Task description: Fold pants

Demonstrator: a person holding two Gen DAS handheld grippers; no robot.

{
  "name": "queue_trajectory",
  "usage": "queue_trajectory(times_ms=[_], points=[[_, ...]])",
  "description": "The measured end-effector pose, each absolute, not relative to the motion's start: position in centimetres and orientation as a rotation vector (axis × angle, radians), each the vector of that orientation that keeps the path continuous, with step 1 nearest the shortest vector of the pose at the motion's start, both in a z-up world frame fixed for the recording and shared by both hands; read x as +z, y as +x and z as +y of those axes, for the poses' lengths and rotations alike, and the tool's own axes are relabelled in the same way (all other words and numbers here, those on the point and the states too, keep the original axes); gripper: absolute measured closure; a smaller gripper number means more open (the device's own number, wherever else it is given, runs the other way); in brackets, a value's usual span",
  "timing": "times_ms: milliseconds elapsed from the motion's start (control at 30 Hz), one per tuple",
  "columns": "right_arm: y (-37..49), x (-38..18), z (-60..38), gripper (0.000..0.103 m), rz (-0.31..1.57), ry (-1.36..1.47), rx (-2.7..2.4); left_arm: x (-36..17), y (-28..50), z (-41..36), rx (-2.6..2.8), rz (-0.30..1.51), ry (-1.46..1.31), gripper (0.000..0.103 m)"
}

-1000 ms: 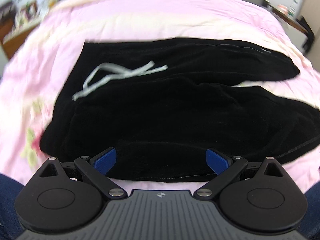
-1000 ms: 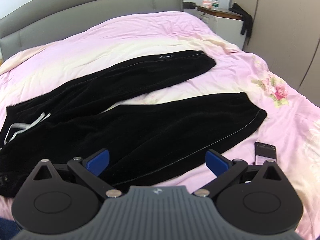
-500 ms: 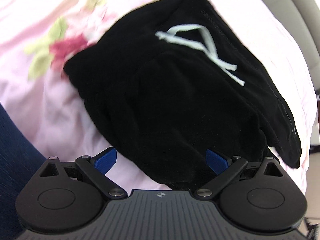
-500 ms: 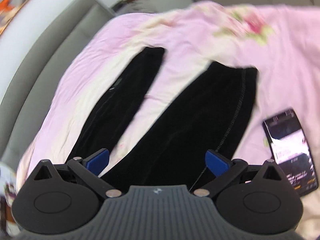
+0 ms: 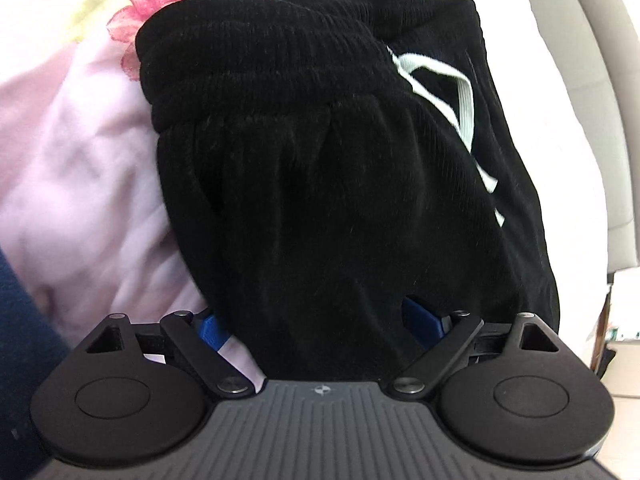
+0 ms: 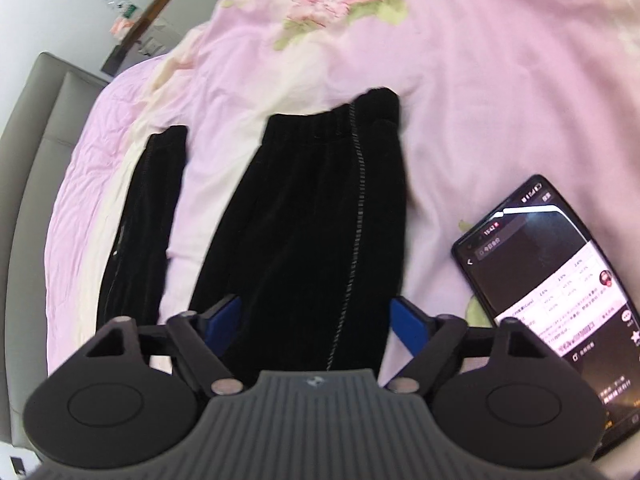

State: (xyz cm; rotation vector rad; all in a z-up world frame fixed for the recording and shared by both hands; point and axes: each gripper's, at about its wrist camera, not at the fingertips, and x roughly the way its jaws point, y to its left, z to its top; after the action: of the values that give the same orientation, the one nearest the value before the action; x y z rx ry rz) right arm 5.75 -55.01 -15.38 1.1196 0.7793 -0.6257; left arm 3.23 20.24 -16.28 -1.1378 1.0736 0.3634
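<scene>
Black pants lie spread on a pink bed. In the left wrist view I see the waist end (image 5: 320,168) with its ribbed waistband and white drawstring (image 5: 452,92). My left gripper (image 5: 320,324) is open, its blue pads on either side of the waist fabric. In the right wrist view the nearer leg (image 6: 312,232) with its cuff and side stripe runs away from me, and the other leg (image 6: 144,220) lies to its left. My right gripper (image 6: 316,320) is open, straddling the nearer leg.
A lit smartphone (image 6: 560,280) lies on the pink floral bedspread (image 6: 500,80) just right of the right gripper. A grey headboard (image 6: 36,140) is at left. A nightstand with a bottle (image 6: 128,20) stands beyond the bed.
Both grippers have swung and come down close to the pants: the left onto the waist end, the right onto the nearer leg by the cuff. Both stay open.
</scene>
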Motion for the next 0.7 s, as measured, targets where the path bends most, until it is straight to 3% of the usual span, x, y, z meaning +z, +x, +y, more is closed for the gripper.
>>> queue_trajectory(times_ms=[133, 233, 300, 333, 400, 500, 700], points=[[6.1, -17.0, -56.2, 0.038, 0.755, 1.159, -0.63, -16.4, 3.0, 20.4, 0.353, 1.035, -1.155, 0.002], [6.6, -17.9, -56.7, 0.042, 0.733, 1.15, -0.644, -15.8, 2.4, 20.3, 0.361, 1.008, -1.132, 0.025], [7.2, -18.6, -57.1, 0.046, 0.728, 1.156, -0.636, -15.2, 2.1, 20.2, 0.367, 0.996, -1.102, 0.048], [7.3, -18.7, -57.2, 0.05, 0.729, 1.158, -0.632, -14.9, 1.9, 20.5, 0.362, 0.987, -1.096, 0.053], [7.7, -18.6, -57.3, 0.088, 0.744, 1.134, -0.63, -14.4, 1.4, 20.8, 0.353, 0.957, -1.11, 0.071], [7.4, -18.0, -57.5, 0.094, 0.698, 1.148, -0.564, -13.6, 0.7, 21.0, 0.342, 0.899, -1.151, 0.081], [6.9, -15.1, -57.5, 0.095, 0.601, 1.192, -0.441, -8.6, 0.3, 19.4, 0.239, 0.786, -1.008, 0.086]])
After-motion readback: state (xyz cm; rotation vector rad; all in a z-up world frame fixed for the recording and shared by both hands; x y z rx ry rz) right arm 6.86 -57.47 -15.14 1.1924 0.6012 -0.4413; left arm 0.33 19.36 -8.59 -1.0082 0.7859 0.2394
